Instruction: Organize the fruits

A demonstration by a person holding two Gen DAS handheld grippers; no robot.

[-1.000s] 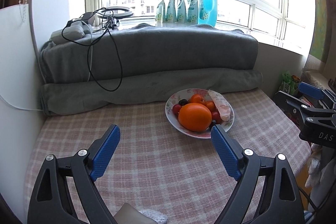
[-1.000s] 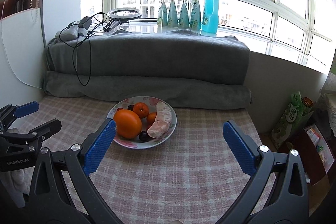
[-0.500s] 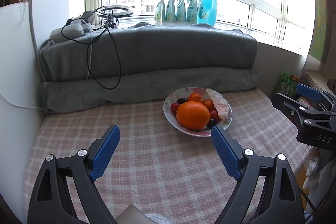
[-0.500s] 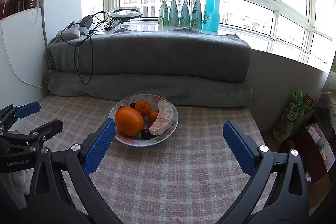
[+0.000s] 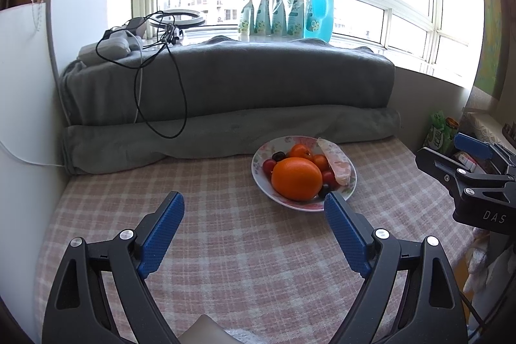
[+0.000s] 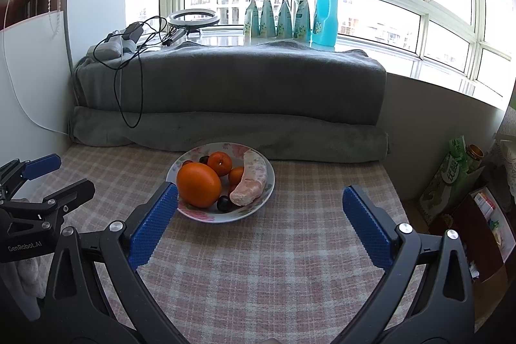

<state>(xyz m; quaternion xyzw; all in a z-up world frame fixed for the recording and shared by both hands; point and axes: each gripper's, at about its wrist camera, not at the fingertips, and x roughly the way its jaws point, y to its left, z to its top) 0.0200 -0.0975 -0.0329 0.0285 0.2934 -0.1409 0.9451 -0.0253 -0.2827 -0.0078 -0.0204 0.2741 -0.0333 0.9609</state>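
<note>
While you hold both tools above the near part of the checked tablecloth (image 6: pixel 258 263), this is what lies before you.

Left gripper (image 5: pixel 254 205): blue pads spread wide, nothing between them, raised over bare cloth just short of the plate.

Right gripper (image 6: pixel 259 195): spread wide too, empty; its left pad sits in front of the plate's near rim in the right wrist view, and whether it touches the rim you cannot tell.

Plate (image 6: pixel 267 182): white with a flower pattern, standing toward the far edge of the cloth, close to the lower grey roll.

On the plate:
- one large orange (image 6: pixel 199 184) at the near left;
- two small tangerines (image 6: pixel 220 163) behind and beside it;
- a peeled pale pink citrus segment (image 6: pixel 251 182) along the right side;
- dark cherries (image 6: pixel 224 203) at the near rim, with more small red and dark fruit (image 5: pixel 269 165) on the left.

Behind the cloth: folded grey blankets (image 6: pixel 242 86), stacked, with black cables (image 6: pixel 129 60) hanging over their left end.

Windowsill: a blue bottle (image 6: pixel 326 5), four pouches (image 6: pixel 277 15) and a ring light (image 6: pixel 193 18).
</note>
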